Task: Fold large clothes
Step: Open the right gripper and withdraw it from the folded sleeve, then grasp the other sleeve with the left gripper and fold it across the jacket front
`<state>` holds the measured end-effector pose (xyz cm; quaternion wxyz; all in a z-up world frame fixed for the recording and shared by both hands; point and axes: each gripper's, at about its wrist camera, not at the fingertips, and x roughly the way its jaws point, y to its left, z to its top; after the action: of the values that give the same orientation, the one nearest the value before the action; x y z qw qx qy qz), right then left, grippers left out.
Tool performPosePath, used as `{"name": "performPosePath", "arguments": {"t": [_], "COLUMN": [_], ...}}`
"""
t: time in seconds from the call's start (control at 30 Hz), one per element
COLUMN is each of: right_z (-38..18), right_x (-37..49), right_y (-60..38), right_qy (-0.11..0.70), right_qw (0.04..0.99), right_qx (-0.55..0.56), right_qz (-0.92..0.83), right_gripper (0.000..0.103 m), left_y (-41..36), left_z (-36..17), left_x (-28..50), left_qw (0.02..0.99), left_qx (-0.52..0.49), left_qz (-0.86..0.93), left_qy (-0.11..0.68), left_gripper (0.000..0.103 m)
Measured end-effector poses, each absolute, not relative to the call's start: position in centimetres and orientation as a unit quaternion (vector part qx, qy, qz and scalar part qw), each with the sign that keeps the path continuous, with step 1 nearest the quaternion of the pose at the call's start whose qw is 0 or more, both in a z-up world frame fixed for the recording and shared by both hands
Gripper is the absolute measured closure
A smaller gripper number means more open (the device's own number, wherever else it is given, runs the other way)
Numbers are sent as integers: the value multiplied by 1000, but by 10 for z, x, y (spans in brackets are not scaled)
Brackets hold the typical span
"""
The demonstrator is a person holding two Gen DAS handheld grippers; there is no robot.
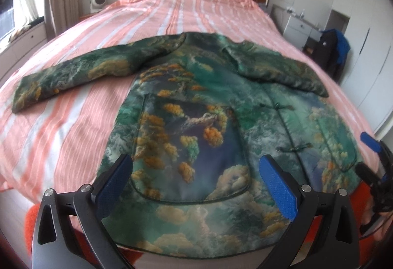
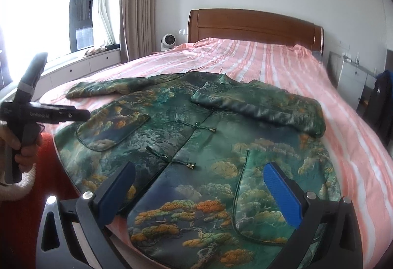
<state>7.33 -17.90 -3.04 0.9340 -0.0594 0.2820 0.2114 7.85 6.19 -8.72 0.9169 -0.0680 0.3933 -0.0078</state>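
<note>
The green landscape-print padded jacket (image 2: 196, 136) lies flat on the pink striped bed (image 2: 270, 58); with both grippers spread empty, pinch its outstretched sleeve (image 1: 73, 72) at the cuff and fold it inward.

Wooden headboard (image 2: 255, 26), bright window (image 2: 49, 21), white walls.

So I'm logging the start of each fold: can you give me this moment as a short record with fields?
garment: jacket, flat on the bed, front up, collar toward the headboard
left sleeve: stretched out sideways
right sleeve: folded across the chest
left tongs: open, above the hem, holding nothing
right tongs: open, above the hem, holding nothing
fold progress: one sleeve in
</note>
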Motion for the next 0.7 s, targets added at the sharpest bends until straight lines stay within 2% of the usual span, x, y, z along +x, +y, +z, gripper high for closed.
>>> {"name": "performPosePath", "arguments": {"t": [0.3,0.47,0.6,0.7], "right_z": [-38,-40,-45,-50], "right_x": [76,74,75,79], "right_y": [-168,-164,-164,-163], "right_qy": [320,320,327,342], "right_qw": [921,919,916,911], "right_qx": [-54,-58,-63,-58], "right_qz": [217,222,223,223], "right_gripper": [0,0,0,0], "left_y": [73,109,186,273], "left_z": [-77,-67,-63,-74], "left_x": [75,88,96,101], "left_qw": [922,927,918,892], "left_qx": [-57,-54,-147,-279], "left_qz": [-19,25,66,119], "left_qy": [382,372,362,336], "left_gripper": [0,0,0,0]}}
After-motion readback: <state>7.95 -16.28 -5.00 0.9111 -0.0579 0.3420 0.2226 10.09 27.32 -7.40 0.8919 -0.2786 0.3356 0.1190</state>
